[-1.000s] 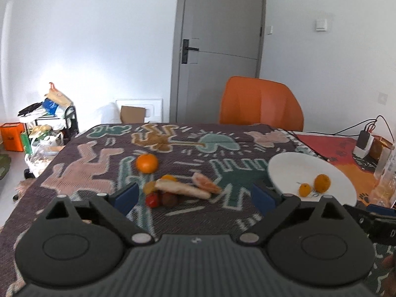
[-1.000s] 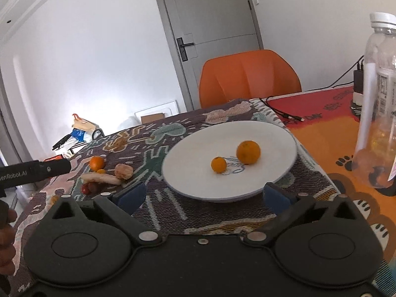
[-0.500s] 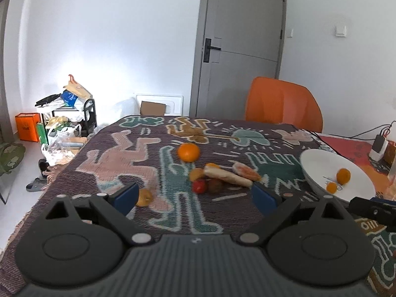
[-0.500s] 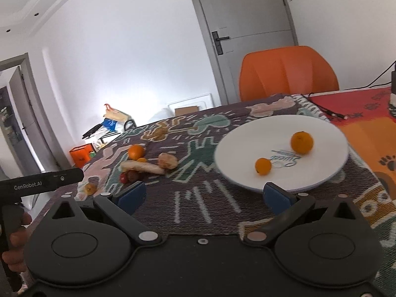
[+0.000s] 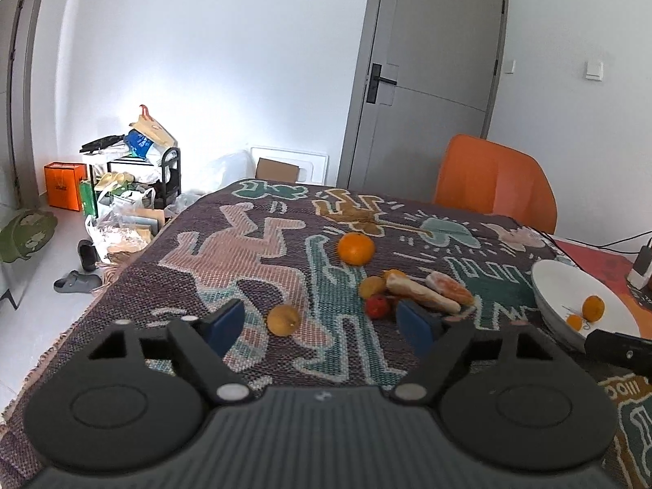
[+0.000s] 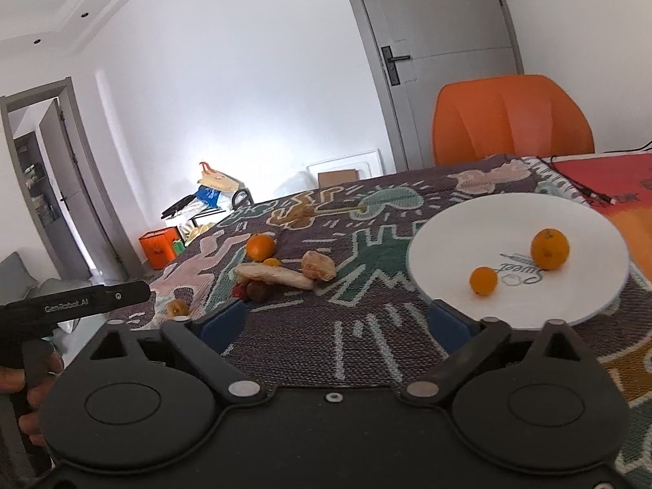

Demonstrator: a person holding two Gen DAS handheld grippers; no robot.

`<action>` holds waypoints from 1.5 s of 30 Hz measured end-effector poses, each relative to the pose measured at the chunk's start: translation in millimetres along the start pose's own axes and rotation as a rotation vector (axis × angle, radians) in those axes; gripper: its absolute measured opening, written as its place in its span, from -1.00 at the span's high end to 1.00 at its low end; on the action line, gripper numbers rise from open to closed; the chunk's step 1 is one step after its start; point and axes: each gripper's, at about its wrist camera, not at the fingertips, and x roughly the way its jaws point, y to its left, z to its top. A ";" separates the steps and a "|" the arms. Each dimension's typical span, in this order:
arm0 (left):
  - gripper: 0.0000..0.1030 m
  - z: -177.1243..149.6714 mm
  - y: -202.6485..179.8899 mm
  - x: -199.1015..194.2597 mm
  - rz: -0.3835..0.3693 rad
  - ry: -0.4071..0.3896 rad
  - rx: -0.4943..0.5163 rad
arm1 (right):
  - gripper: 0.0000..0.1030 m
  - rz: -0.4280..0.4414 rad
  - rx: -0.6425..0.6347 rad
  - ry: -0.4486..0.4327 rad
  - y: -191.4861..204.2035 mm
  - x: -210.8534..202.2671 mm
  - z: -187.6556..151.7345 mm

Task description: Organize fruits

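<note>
Two oranges point(image 6: 549, 248) already sit on the plate point(image 6: 578, 220); the other fruits point(image 5: 407, 291) lie left of it. Left gripper point(image 5: 322, 320), empty and closing, frames a yellow fruit point(image 5: 284, 319) left of the plate, likely next. Right gripper point(image 6: 338, 318), empty, narrows near the plate.

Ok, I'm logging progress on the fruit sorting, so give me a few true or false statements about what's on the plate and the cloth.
1. The white plate holds two orange fruits. True.
2. The large orange lies on the plate. False: it lies on the patterned cloth.
3. The left claw grips a fruit. False: nothing is between its closing jaws.
4. The small yellow fruit lies apart from the pile. True.
5. The orange chair stands behind the table. True.
</note>
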 end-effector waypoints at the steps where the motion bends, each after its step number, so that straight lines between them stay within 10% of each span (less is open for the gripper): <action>1: -0.49 -0.2 1.2 1.7 0.002 0.000 -0.004 | -0.79 0.005 0.000 0.004 0.7 2.6 0.3; 33: 0.53 -3.2 21.9 84.9 0.063 0.142 -0.095 | -0.07 0.034 0.015 0.110 7.5 103.7 37.7; 45: 0.53 4.2 31.3 77.6 0.045 0.113 -0.134 | -0.06 0.015 0.053 0.151 9.8 137.8 44.3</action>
